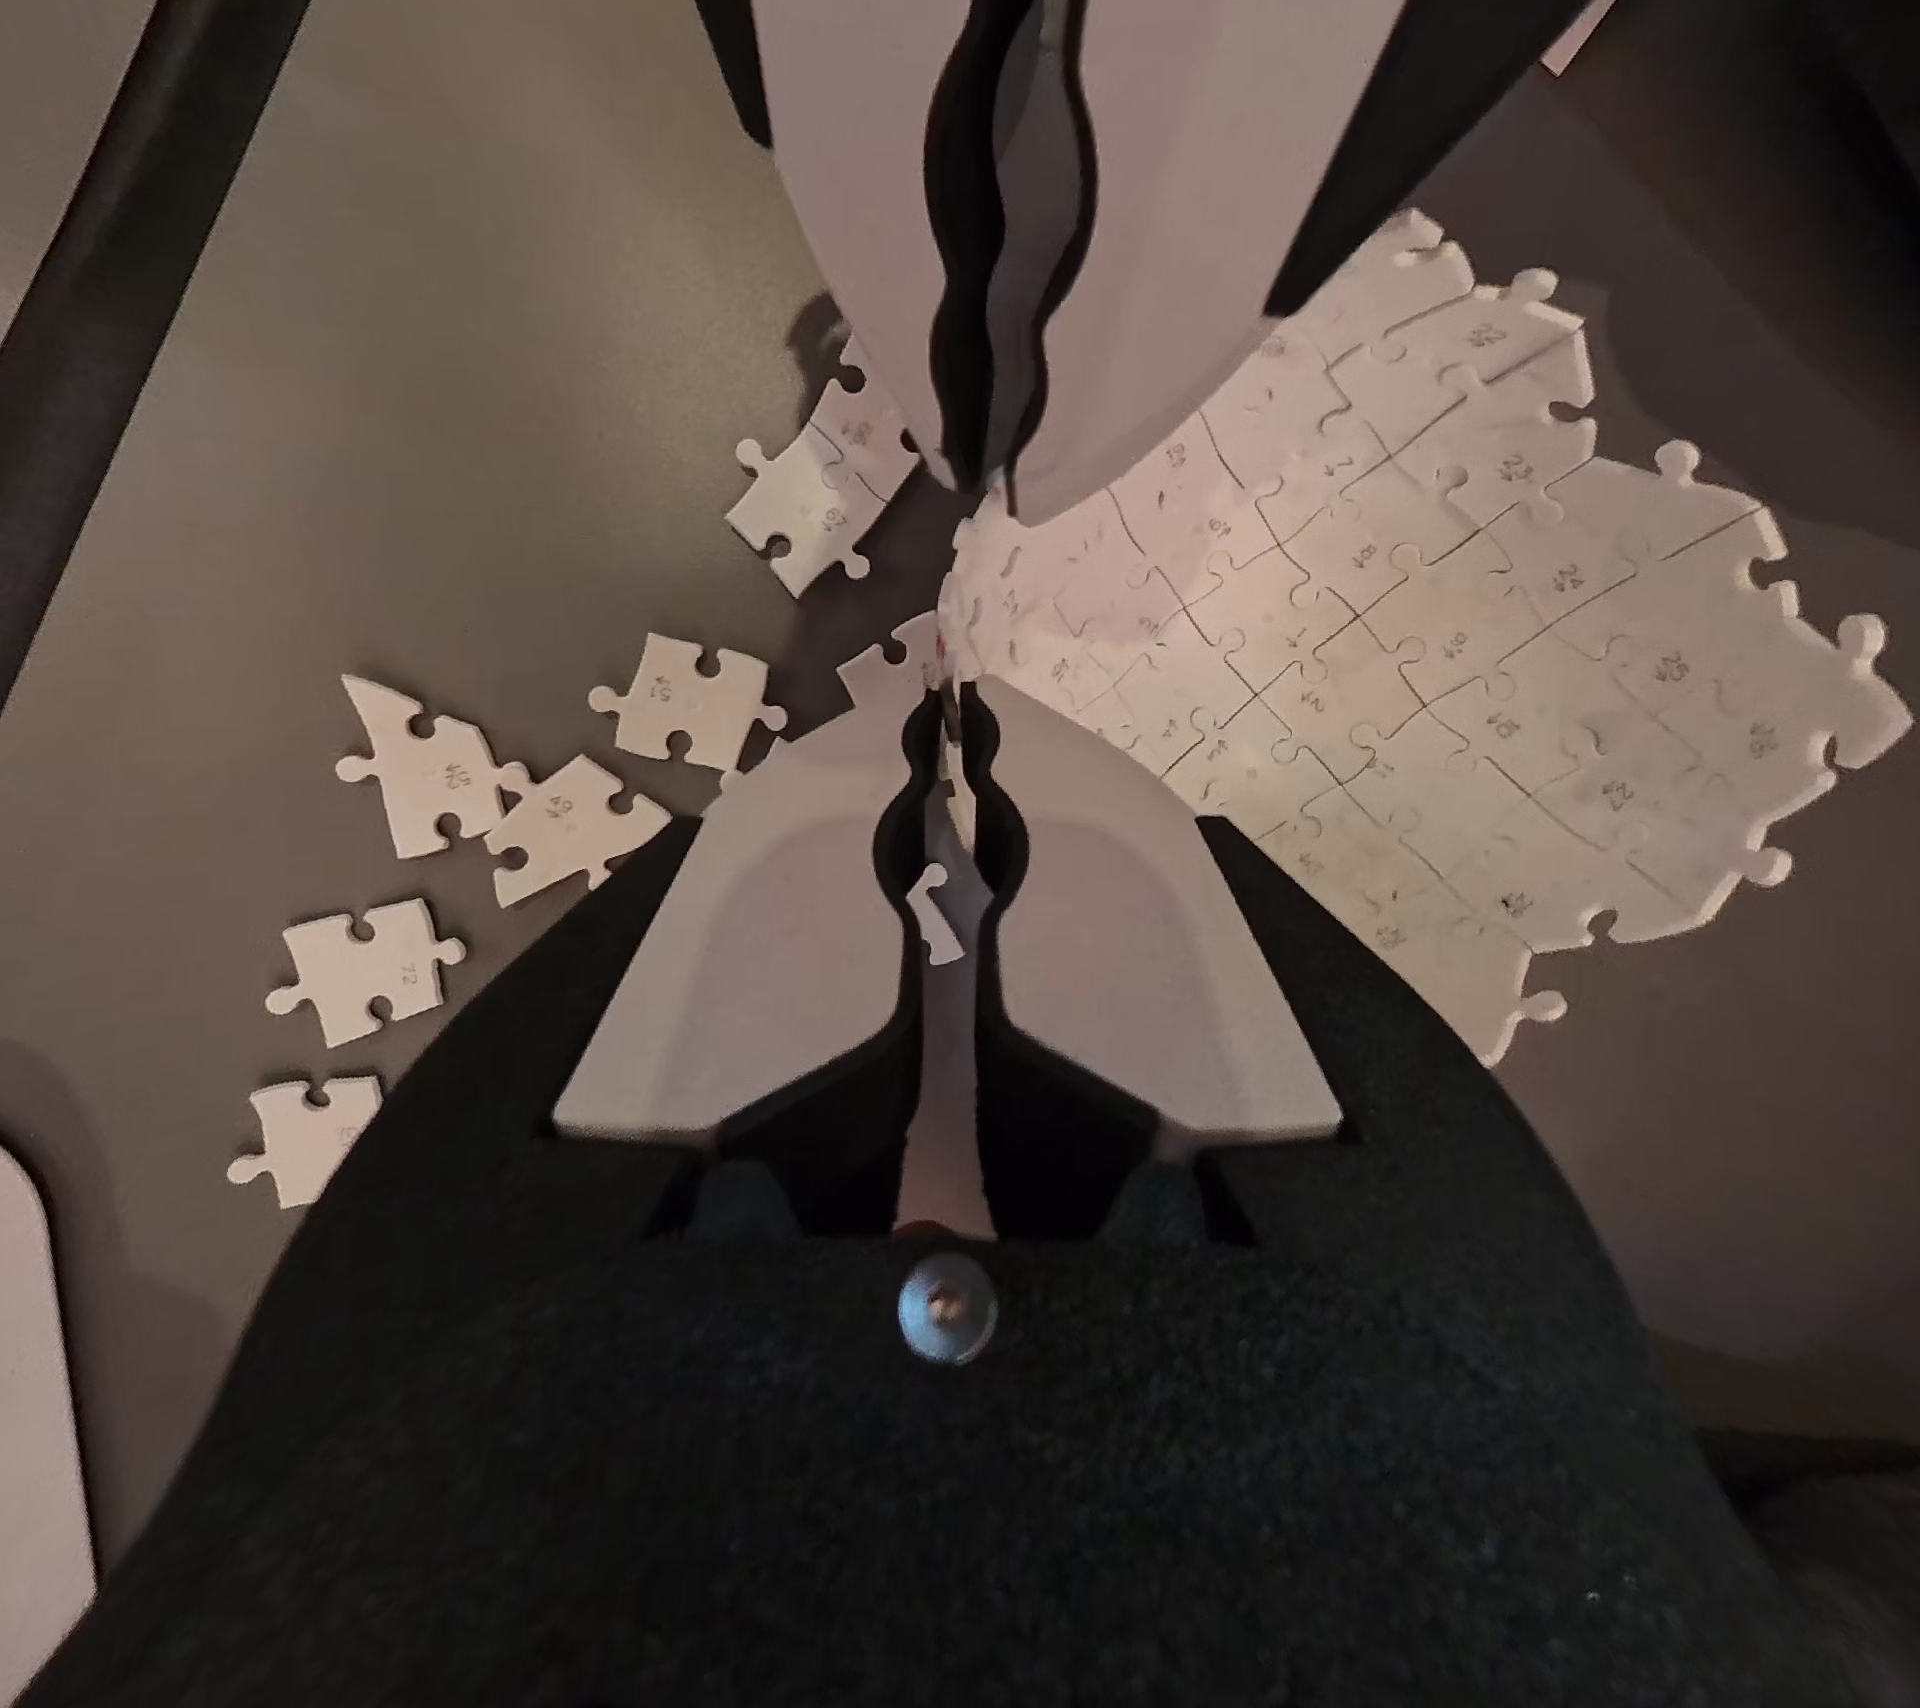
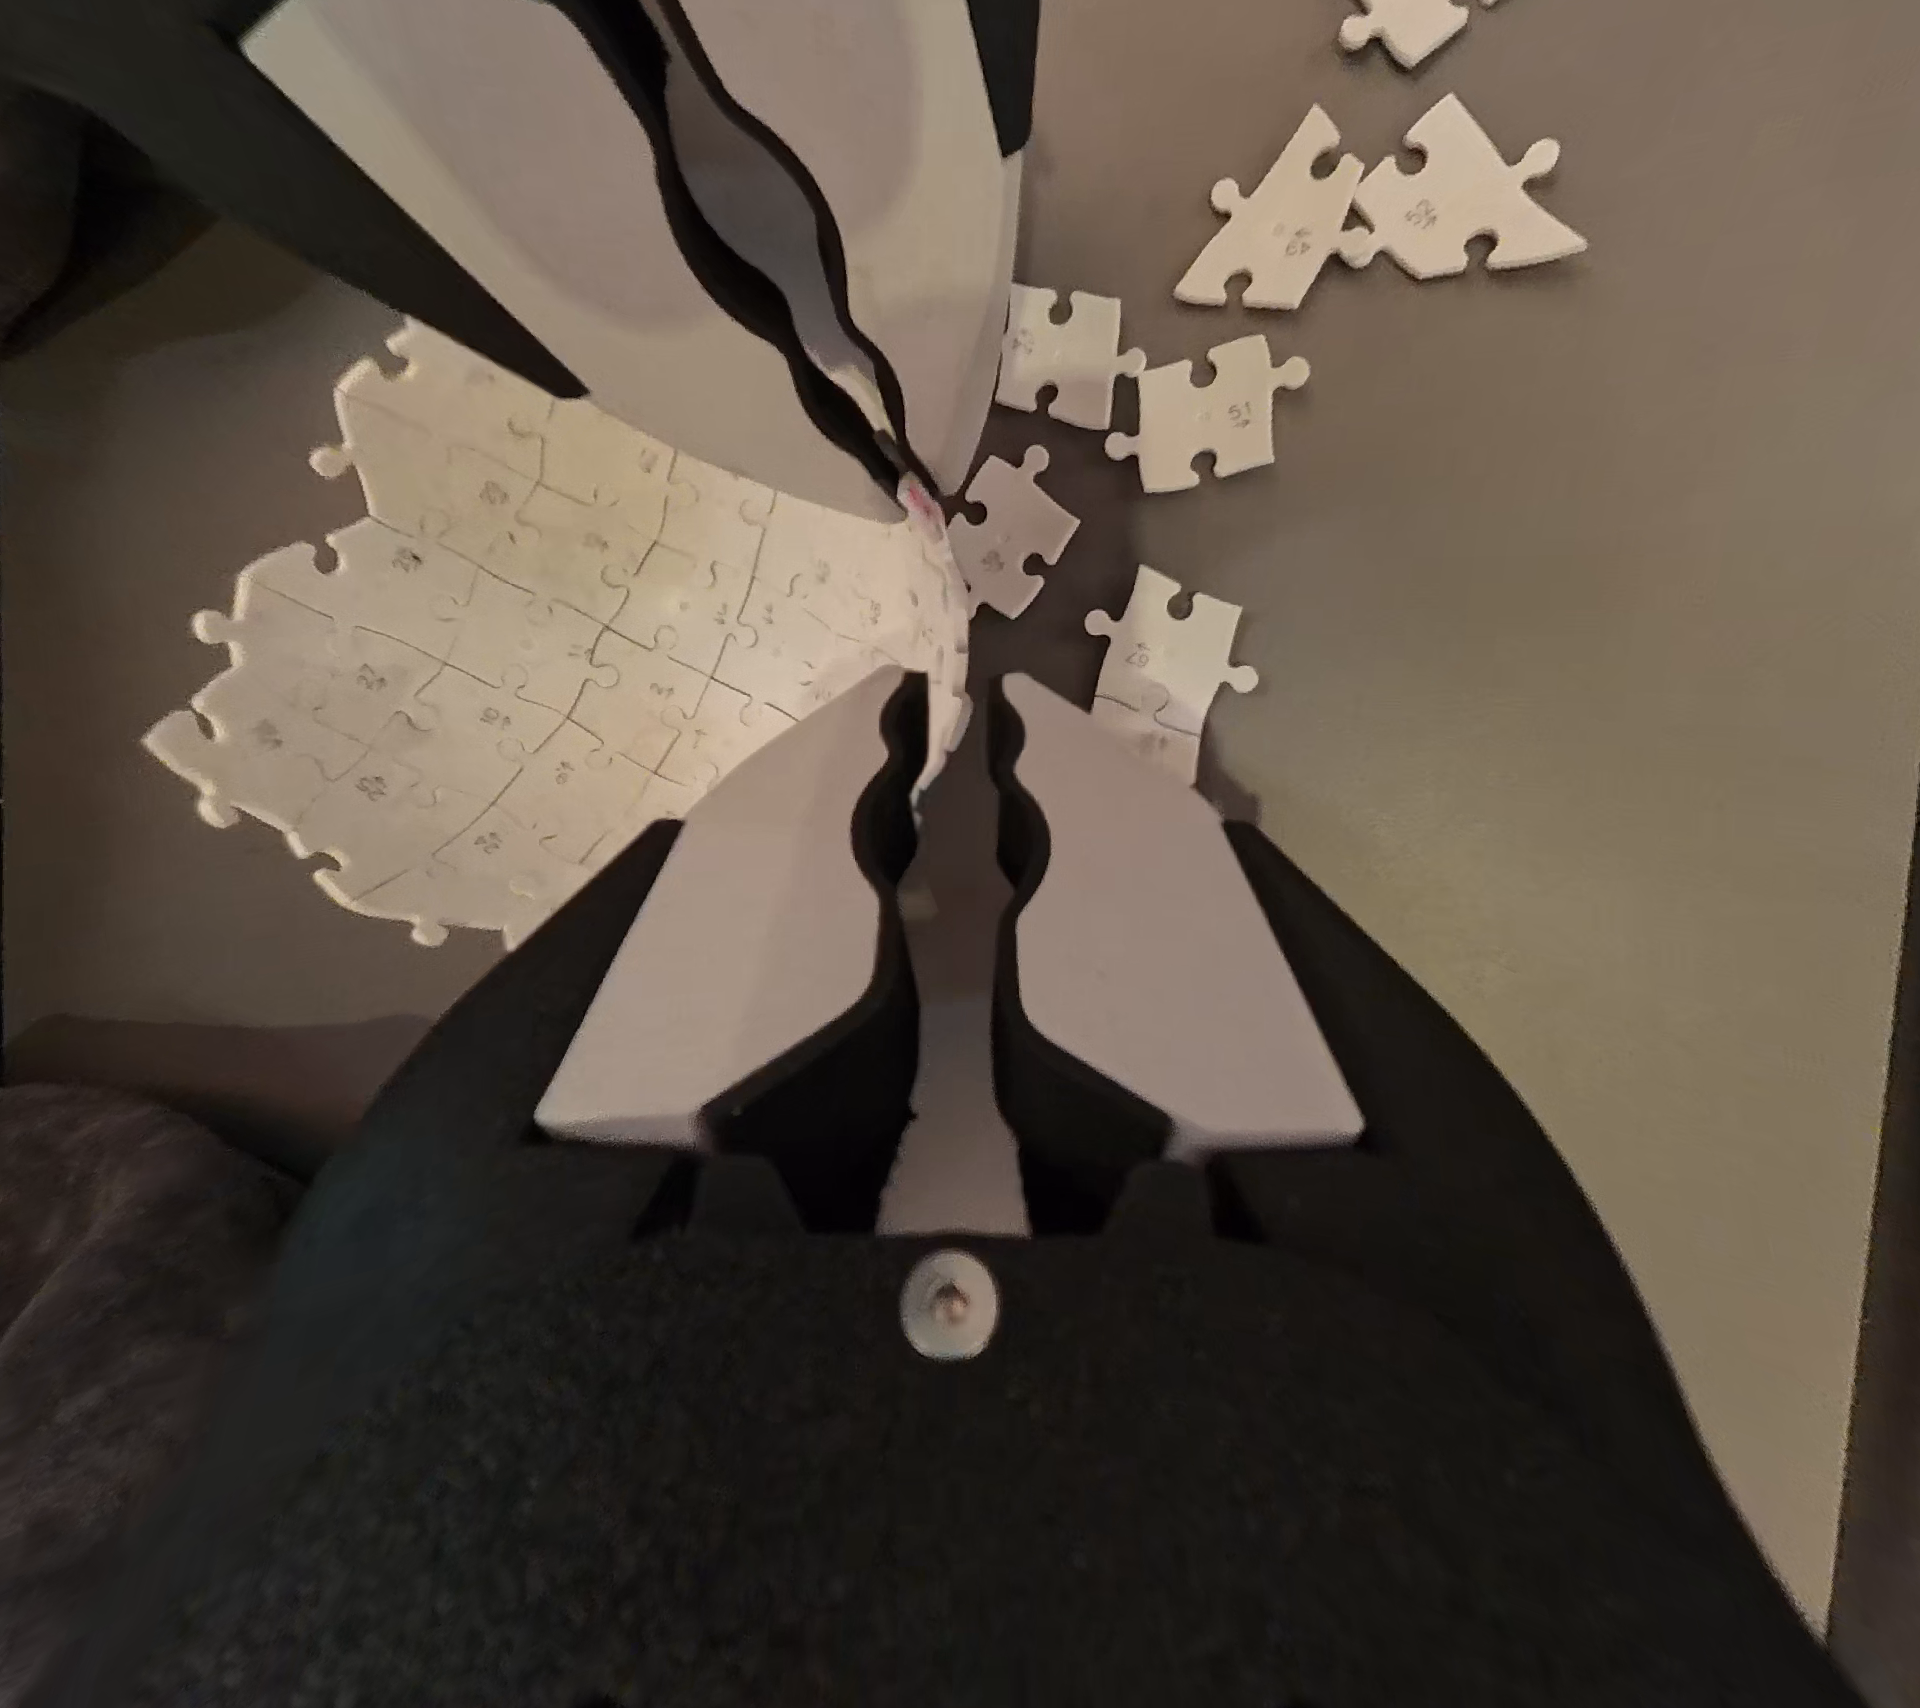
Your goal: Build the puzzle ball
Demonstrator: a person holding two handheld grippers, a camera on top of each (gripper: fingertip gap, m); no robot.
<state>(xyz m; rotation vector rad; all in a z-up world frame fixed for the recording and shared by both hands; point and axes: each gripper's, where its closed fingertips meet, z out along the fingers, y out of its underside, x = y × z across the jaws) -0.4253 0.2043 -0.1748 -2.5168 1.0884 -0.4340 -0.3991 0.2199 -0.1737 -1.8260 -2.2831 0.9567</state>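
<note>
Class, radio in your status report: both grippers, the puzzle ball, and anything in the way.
Left gripper shut on assembled shell edge. Right gripper also pinching that edge, tips facing left's. Shell partly built, held over table. Loose pieces scattered beside; nothing blocking.

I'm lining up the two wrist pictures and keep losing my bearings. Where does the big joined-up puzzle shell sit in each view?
Left wrist view: the joined puzzle shell fills the right middle, running from the gripper tips out to the right.
Right wrist view: the shell lies left of centre, spreading left from the tips.
Shared landmark: the two triangular loose pieces touching each other on the grey table, lower left in the left view, upper right in the right.
</note>
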